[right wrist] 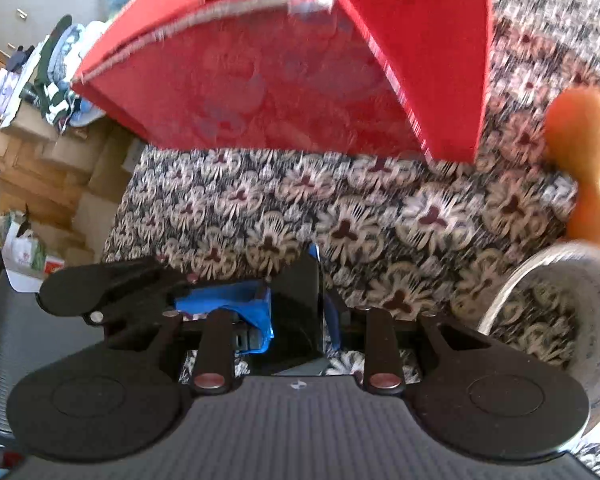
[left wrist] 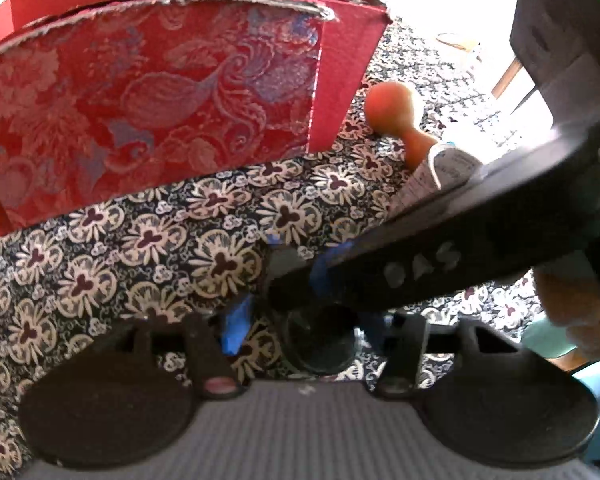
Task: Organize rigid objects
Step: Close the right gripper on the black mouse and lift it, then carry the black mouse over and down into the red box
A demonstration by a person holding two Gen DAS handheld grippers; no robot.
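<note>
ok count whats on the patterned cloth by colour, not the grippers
red: 1, the box
orange: 1, the wooden pin
white printed: 1, the paper roll
total: 3

Wooden cabinets [right wrist: 40,176] with piled clothes [right wrist: 60,76] stand beside the floral-patterned cloth [right wrist: 380,216] in bright daylight.

Only legible txt: faint pale letters "DAS" on the black gripper body [left wrist: 440,256] crossing left wrist view. Fine print on the white rolled paper [left wrist: 448,168] beside it too small/blurred to read.
</note>
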